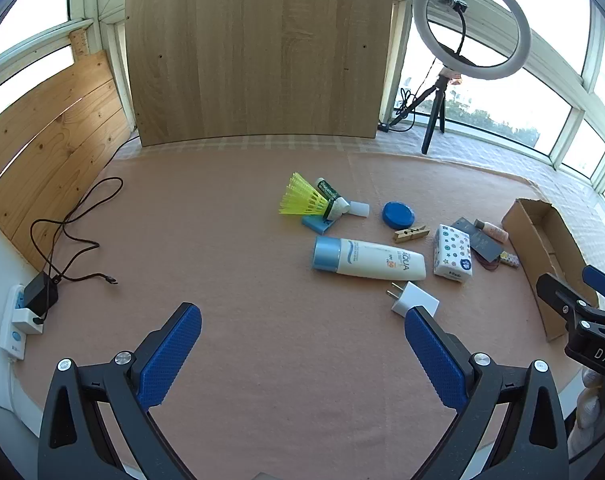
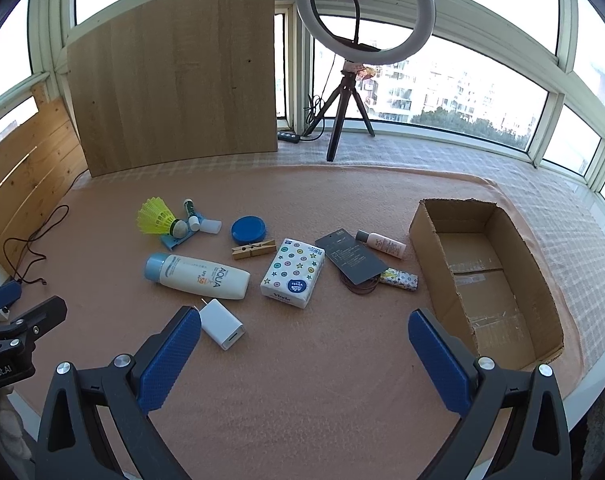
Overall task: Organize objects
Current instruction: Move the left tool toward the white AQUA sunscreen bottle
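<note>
— Both grippers were seen spread wide with nothing between the pads: the left gripper (image 1: 302, 344) and the right gripper (image 2: 304, 344) were held above the near edge of the pink blanket (image 2: 302, 380), tilted downward. Was anything grasped?

— Nothing was. The white charger (image 2: 222, 323) was found just beside the right gripper's left finger, closest to the near edge. Beyond it the sunscreen bottle (image 2: 198, 276) and the tissue pack (image 2: 293, 272) were laid toward the middle, and the cardboard box (image 2: 538, 264) was stood empty near the right edge.

— What risk was judged greatest?

— The bottle could be rolled away if pinched off-centre, since it was lying on its side. The black card (image 2: 350, 256) was lying flat over some rings, so it could be slid rather than lifted, and the small bottle (image 2: 382, 243) touching it could be knocked.

— And at the far side?

— The shuttlecock (image 2: 158, 216) was heaped with a tube and a blue piece, so neighbours could be dragged along. The clothespin (image 2: 253, 250) and blue lid (image 2: 248, 230) were lying apart and were judged easier.
</note>
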Motion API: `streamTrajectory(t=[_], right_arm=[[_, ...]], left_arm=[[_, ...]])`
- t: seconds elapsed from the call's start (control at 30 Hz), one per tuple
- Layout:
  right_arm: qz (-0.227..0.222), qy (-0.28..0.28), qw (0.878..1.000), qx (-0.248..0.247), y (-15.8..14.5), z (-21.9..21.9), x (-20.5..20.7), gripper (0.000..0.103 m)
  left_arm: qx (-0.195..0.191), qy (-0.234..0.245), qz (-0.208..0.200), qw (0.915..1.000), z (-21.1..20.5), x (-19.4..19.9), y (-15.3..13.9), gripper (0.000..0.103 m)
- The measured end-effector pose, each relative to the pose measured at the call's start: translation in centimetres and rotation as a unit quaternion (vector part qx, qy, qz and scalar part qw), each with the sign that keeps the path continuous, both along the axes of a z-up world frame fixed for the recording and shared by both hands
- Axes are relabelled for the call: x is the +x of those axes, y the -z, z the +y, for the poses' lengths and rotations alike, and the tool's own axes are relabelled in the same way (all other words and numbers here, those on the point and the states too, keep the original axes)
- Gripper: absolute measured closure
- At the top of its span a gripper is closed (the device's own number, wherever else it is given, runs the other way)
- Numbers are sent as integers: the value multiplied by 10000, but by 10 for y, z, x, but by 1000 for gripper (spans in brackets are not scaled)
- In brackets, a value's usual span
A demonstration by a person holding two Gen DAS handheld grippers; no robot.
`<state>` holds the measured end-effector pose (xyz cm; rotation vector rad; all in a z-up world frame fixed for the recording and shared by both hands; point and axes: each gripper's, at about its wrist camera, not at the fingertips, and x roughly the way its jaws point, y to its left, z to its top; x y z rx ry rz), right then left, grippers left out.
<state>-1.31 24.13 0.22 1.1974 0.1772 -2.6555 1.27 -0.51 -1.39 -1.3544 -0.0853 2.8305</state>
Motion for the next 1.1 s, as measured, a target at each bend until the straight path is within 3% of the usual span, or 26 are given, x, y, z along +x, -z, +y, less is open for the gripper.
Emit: streamTrajectory(t=[1.1], right_arm=[[-100, -63, 9999, -11, 4, -2, 0, 1]], left_arm=[[29, 86, -9, 10000, 5, -4, 0, 0]])
